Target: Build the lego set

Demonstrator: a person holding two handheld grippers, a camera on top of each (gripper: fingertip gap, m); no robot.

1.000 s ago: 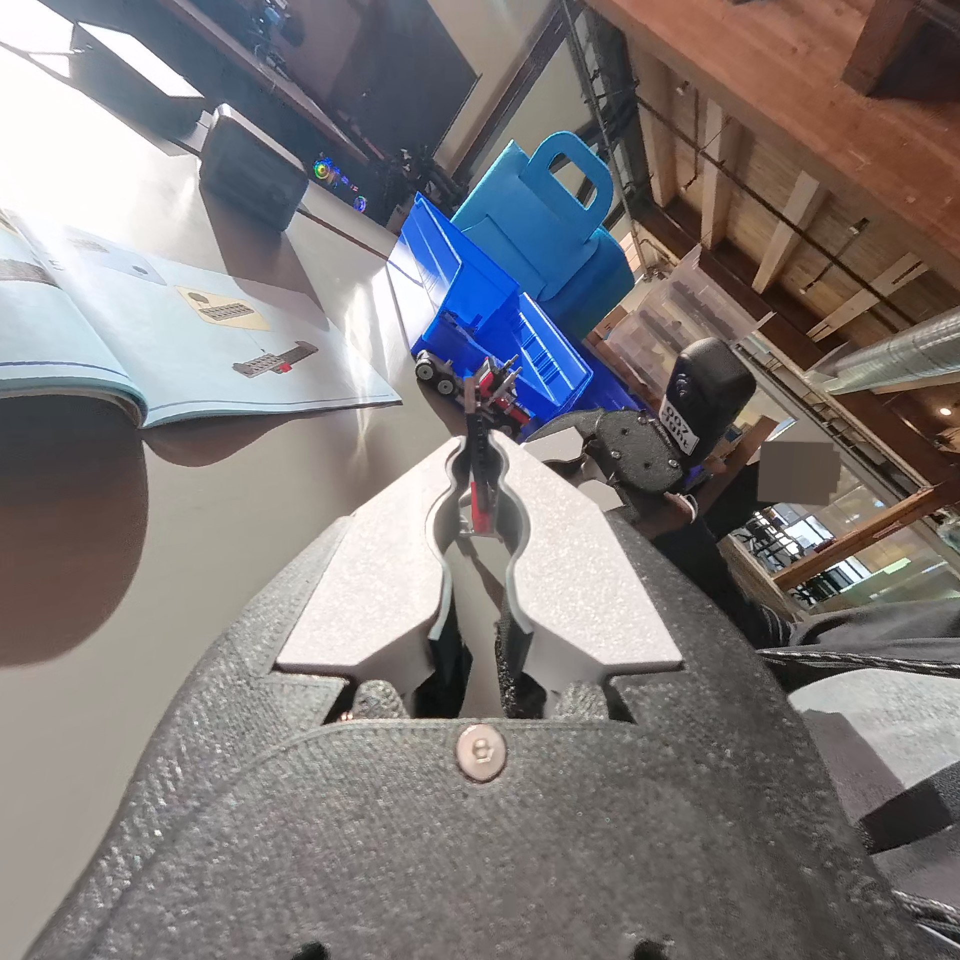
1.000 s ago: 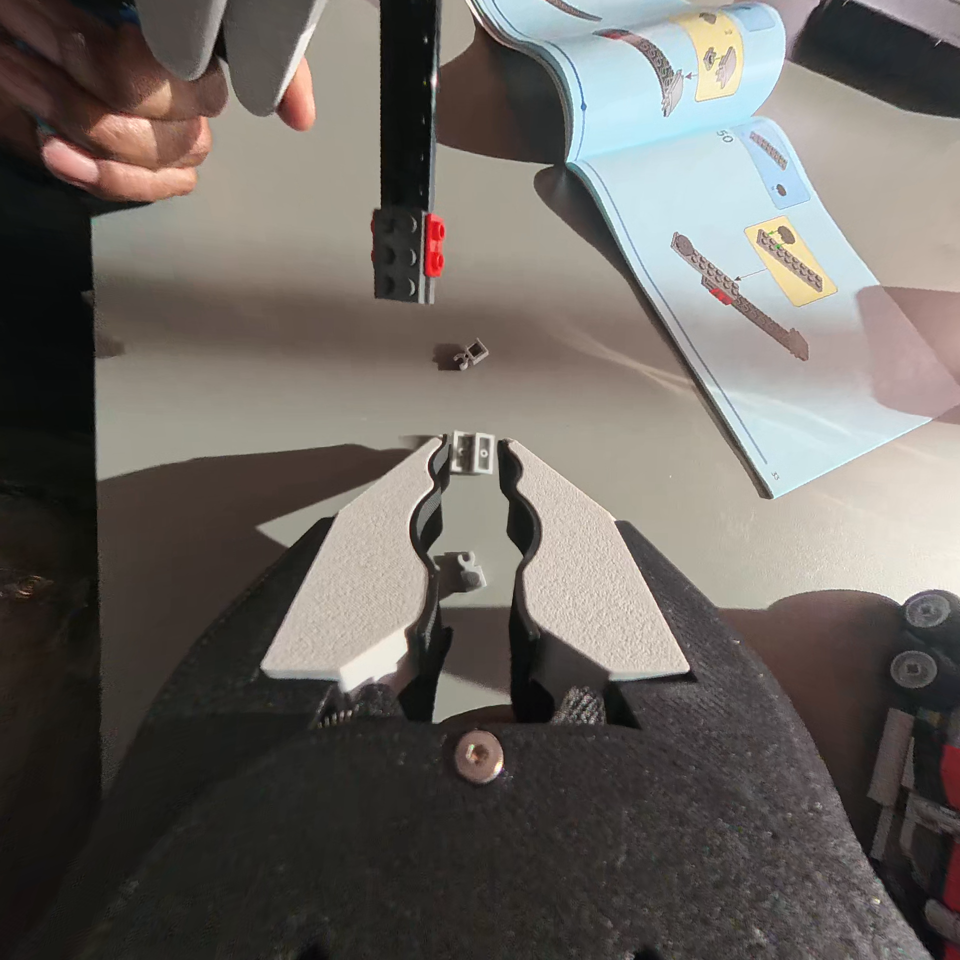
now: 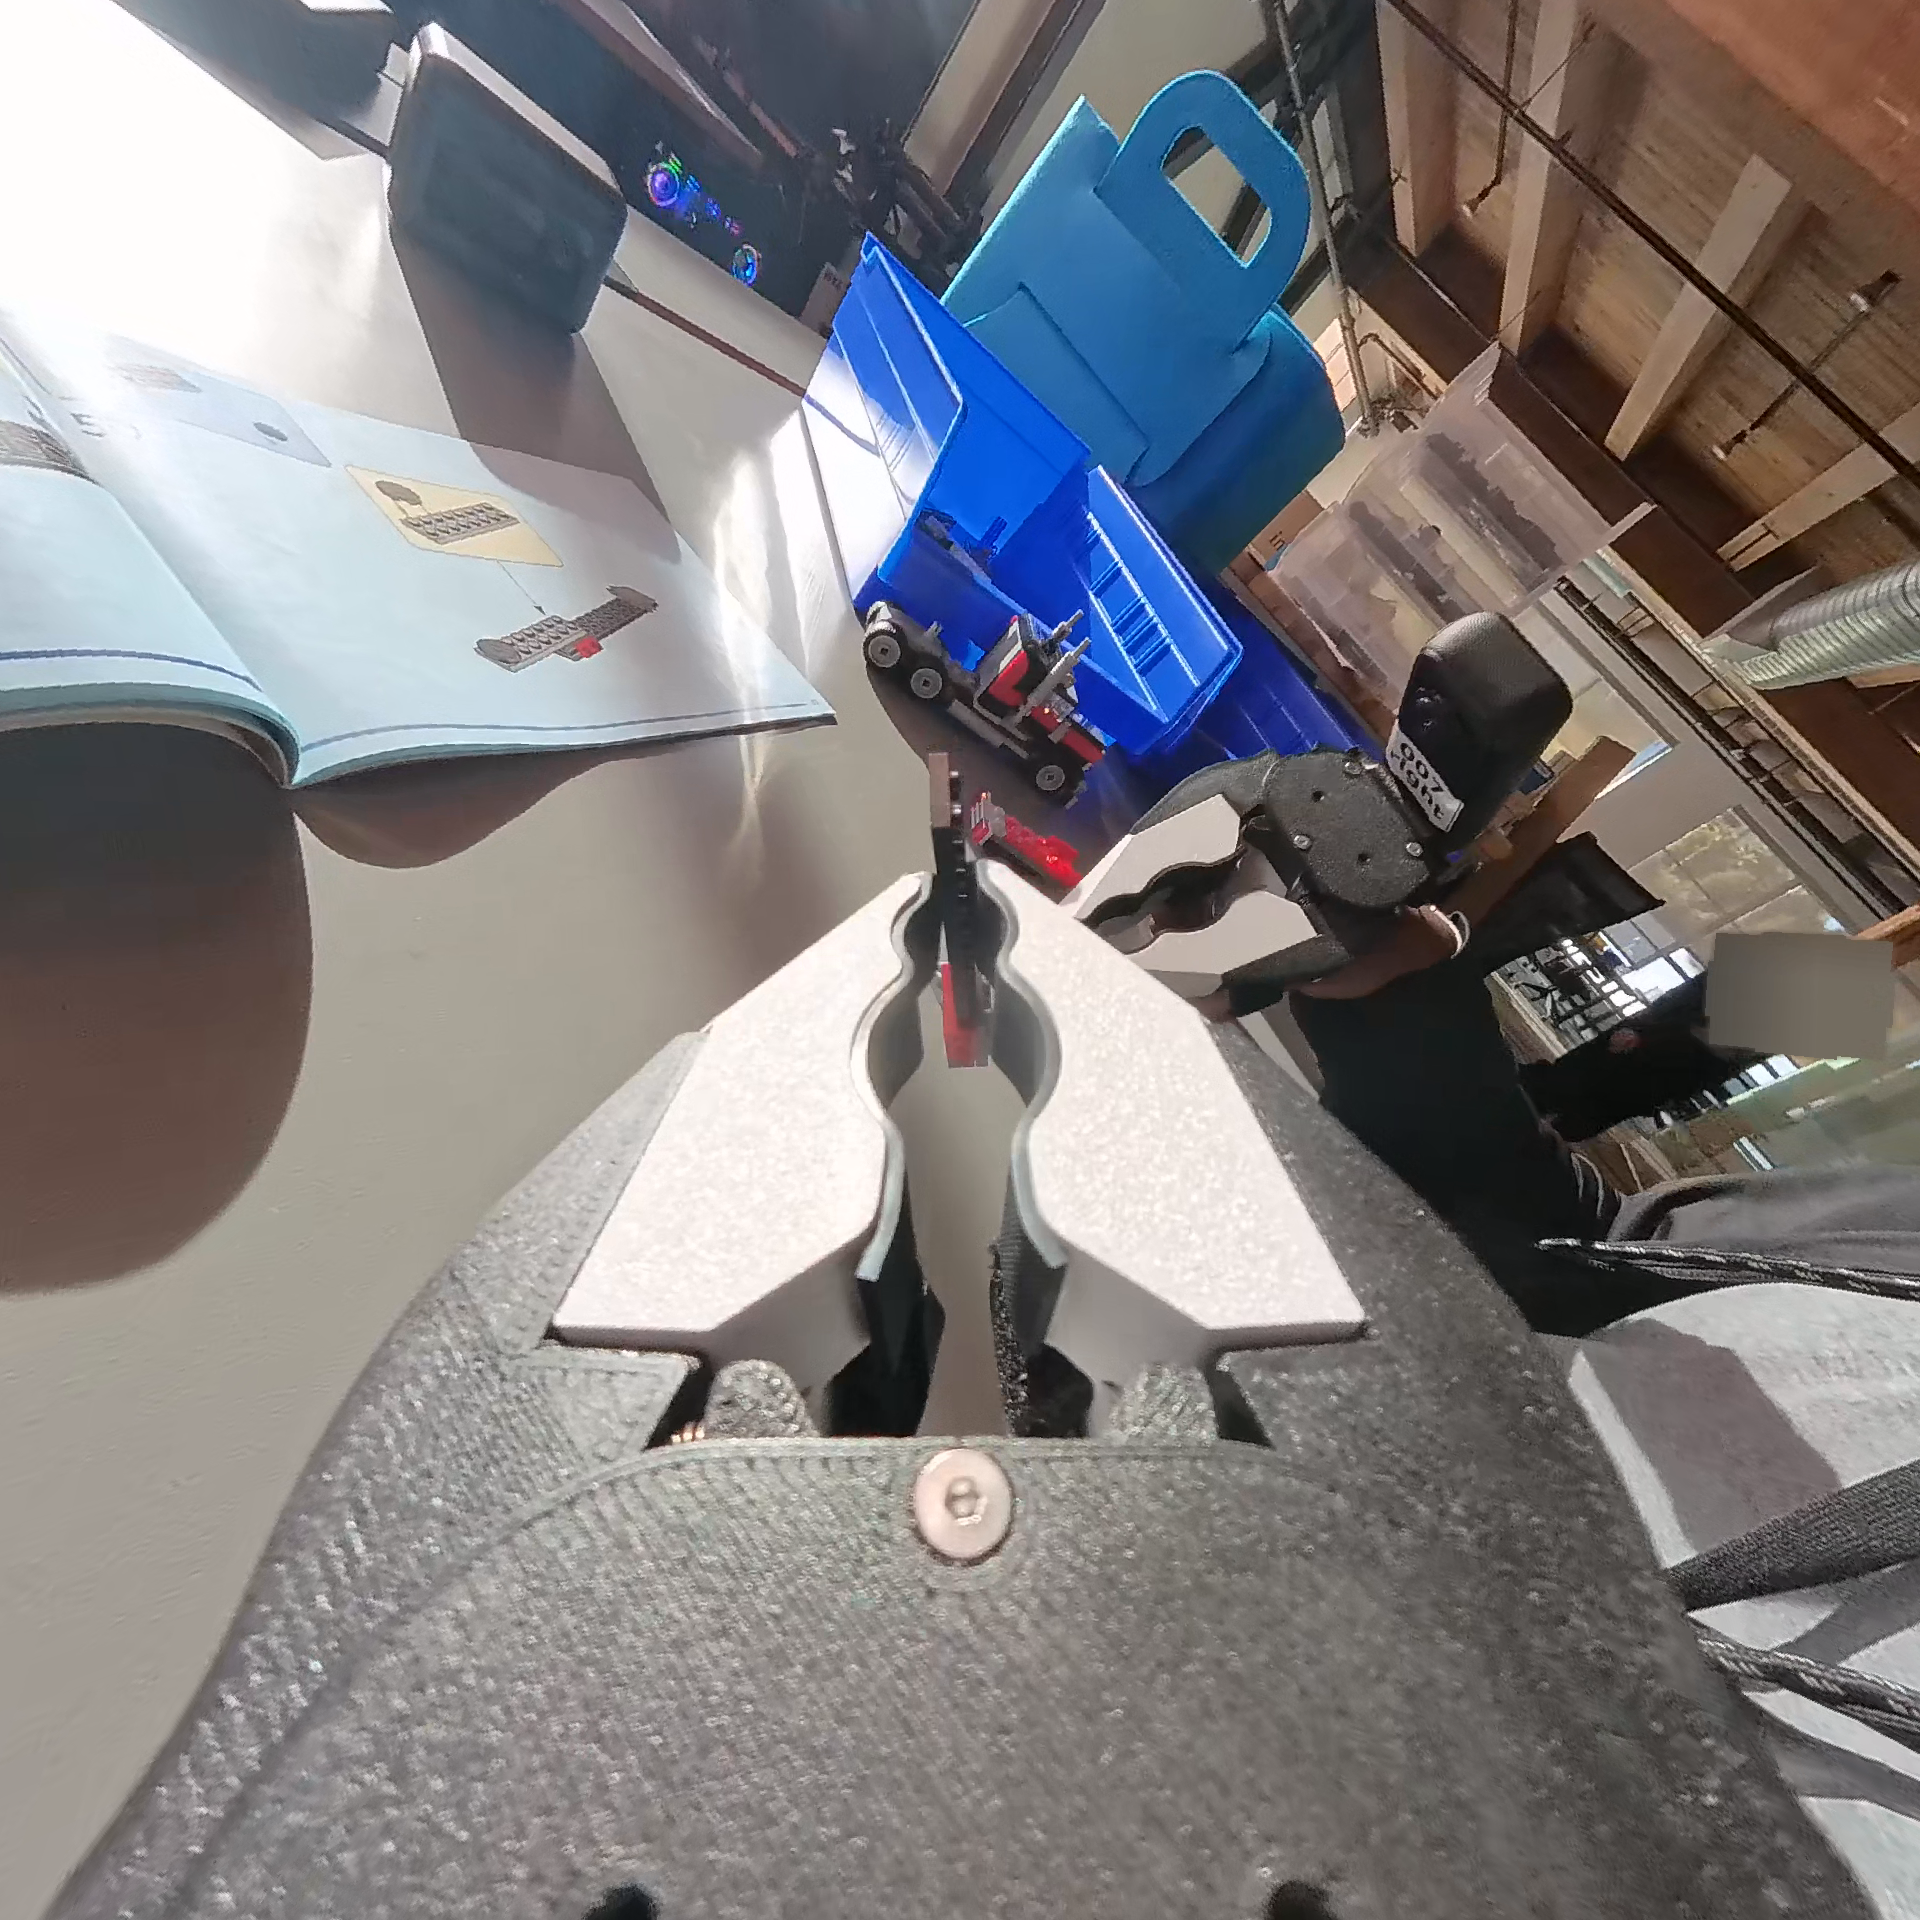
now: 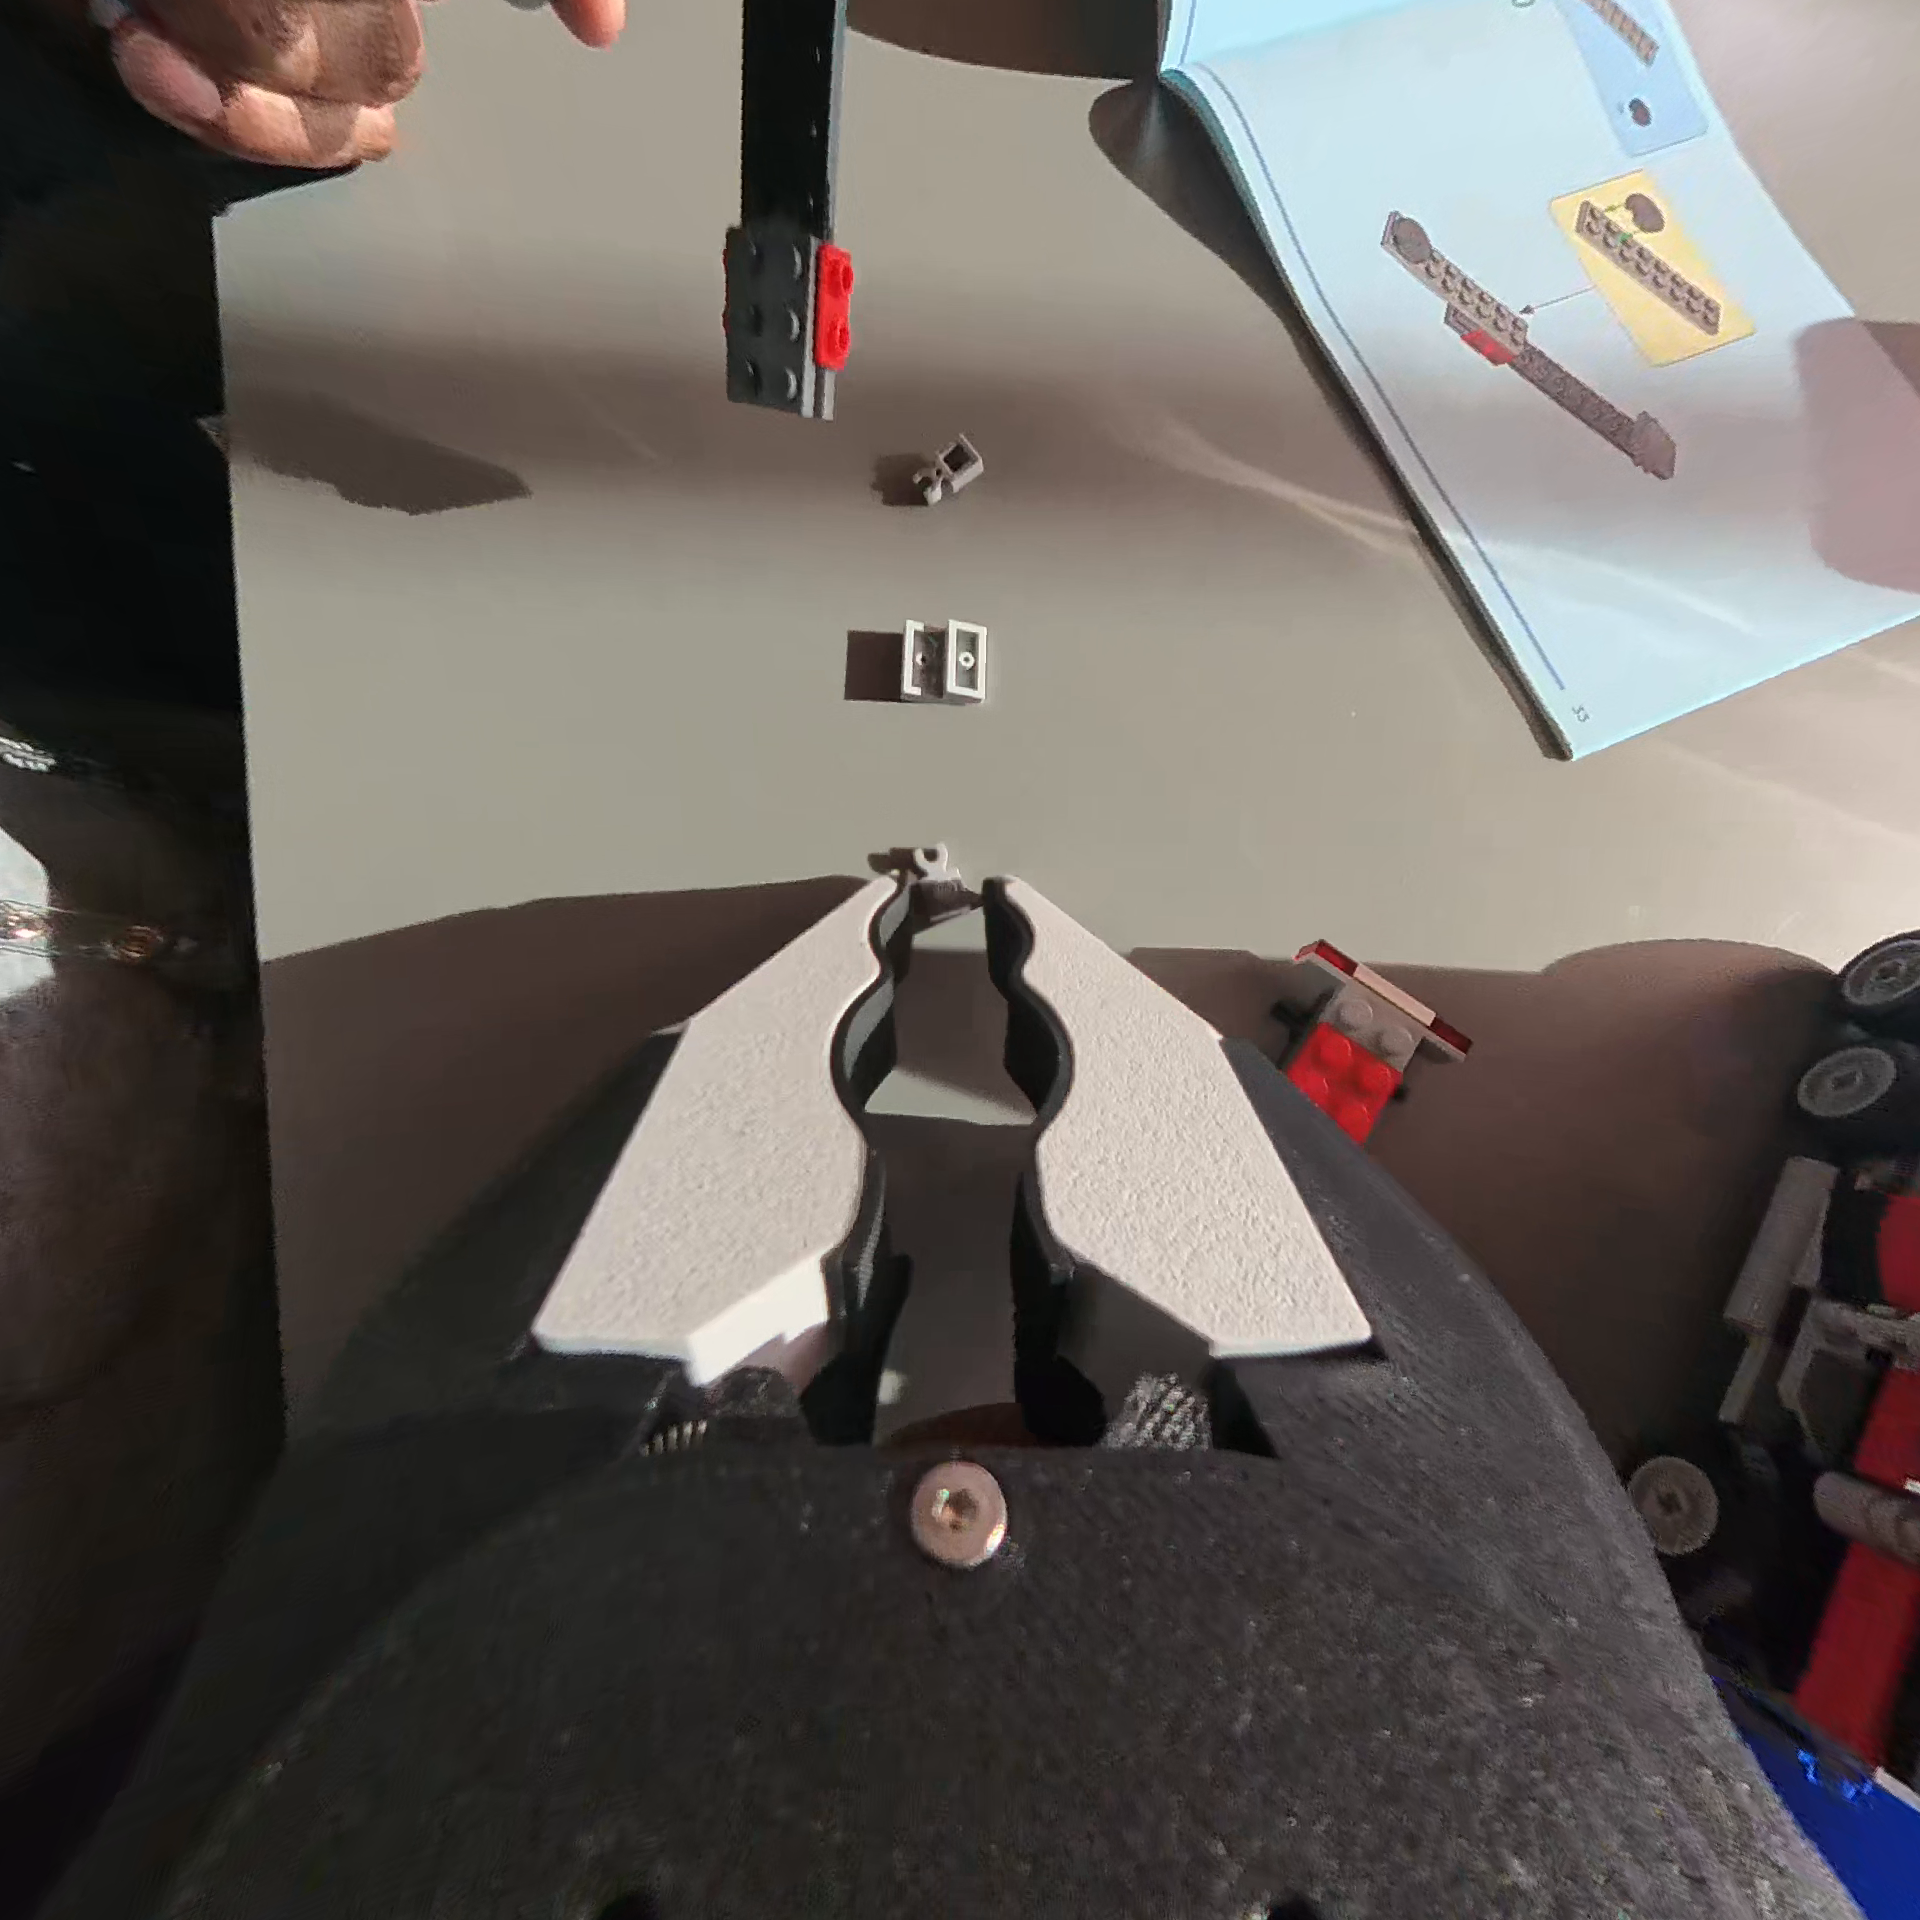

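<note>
My left gripper (image 3: pixel 954 899) is shut on a long black plate (image 3: pixel 961 935), seen edge-on, with a red piece on it. In the right wrist view the plate (image 4: pixel 787 156) hangs above the table, with a dark grey plate and a red stud piece (image 4: pixel 834 307) at its end. My right gripper (image 4: pixel 940 894) is open and low over the table, and a small grey clip piece (image 4: pixel 923 868) lies at its tips, against the left finger. A light grey piece (image 4: pixel 943 662) and a dark grey clip (image 4: pixel 940 473) lie ahead of it. The right gripper also shows in the left wrist view (image 3: pixel 1164 920).
The open instruction booklet (image 4: pixel 1558 364) lies at the right front. A small red sub-assembly (image 4: pixel 1351 1049) and the built truck (image 4: pixel 1849 1299) sit to the right. A blue bin (image 3: pixel 1039 499) stands behind the truck (image 3: pixel 987 707). A person's hand (image 4: pixel 260 73) holds the left gripper. The tips of one gripper are about 15 centimeters away from the tips of the other. It is some 8 centimeters from my left tips to the dark grey clip (image 4: pixel 940 473).
My right gripper has drawn back. The light grey piece that was at its tips now lies well ahead, and the small grey clip is now at the tips. The left gripper still holds the plate.
</note>
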